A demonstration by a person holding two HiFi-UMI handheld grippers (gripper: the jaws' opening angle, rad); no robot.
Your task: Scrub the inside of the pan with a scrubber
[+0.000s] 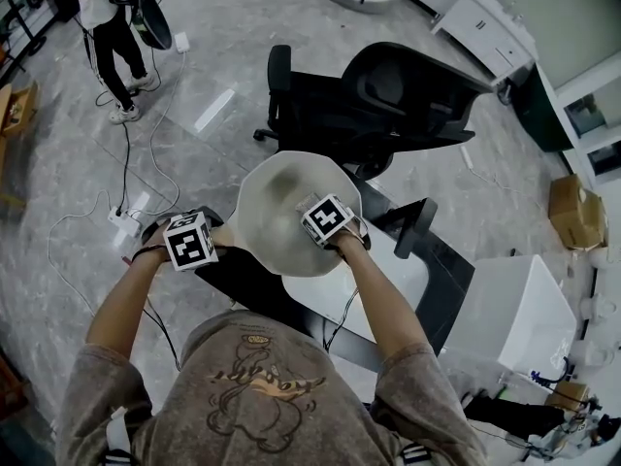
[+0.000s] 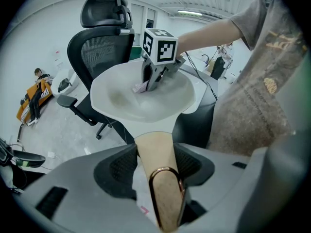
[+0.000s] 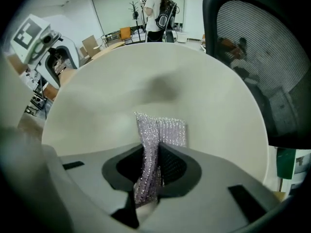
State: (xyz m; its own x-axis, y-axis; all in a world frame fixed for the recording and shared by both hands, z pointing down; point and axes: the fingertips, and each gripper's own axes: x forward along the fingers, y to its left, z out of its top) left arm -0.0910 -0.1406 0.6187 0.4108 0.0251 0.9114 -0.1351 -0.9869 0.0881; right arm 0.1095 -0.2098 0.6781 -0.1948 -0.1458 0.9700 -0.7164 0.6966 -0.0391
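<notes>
Now, chair (image 1: 388, 95): black office chair, parked just behind the action.
Pan (image 1: 281, 212): pale and wide, held up in front of the person, open side up.
Left gripper (image 2: 156, 152): clamped on the tan handle (image 2: 163, 198), carrying the whole pan.
Right gripper (image 3: 154, 166): down inside the pan, pinching the scrubber.
Scrubber (image 3: 165, 130): silvery mesh, folded, its free end against the pan's inner wall.
Risk: push too hard and the pan could twist in that single handle grip. The thin mesh could also slide out, leaving bare jaws scraping.
</notes>
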